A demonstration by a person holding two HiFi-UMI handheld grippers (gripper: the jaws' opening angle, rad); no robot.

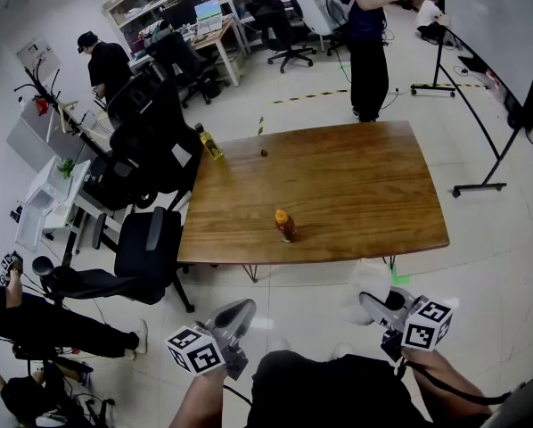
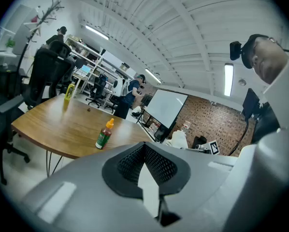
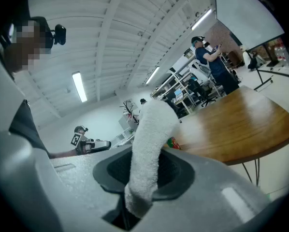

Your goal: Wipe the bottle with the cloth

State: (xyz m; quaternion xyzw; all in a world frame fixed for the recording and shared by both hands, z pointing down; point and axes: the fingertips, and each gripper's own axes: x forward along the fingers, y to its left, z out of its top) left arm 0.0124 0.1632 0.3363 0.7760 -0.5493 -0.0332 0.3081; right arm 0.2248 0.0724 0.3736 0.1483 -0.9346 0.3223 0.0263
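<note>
Right gripper (image 3: 143, 170) first: its smooth grey moulded jaws, lined with black ribbed pads, are pinched on a white cloth (image 3: 149, 144). This is a thick terry piece with a nubbly pile, and it rises out of the grip as a soft rolled column that bends over at the top. The left gripper (image 2: 145, 151) has the same pale grey shell and black cross-hatched pads, and its jaws are pressed together with nothing between them. Each gripper carries a white cube printed with black square markers (clearest in the head view).

The bottle (image 1: 285, 225) is small and upright, with an orange cap, a dark neck and a green label with a red band. It stands on a wooden table (image 1: 364, 176), a glossy brown top with visible grain, rounded corners and thin metal legs. The bottle is near the table's front edge, a little left of the middle.

Both grippers are held off the table on the person's side of that edge, well apart from the bottle, which lies beyond and between them. From the left gripper view it shows up and to the left of the closed jaws. From the right gripper view only a sliver of its label peeps out beside the cloth.
</note>
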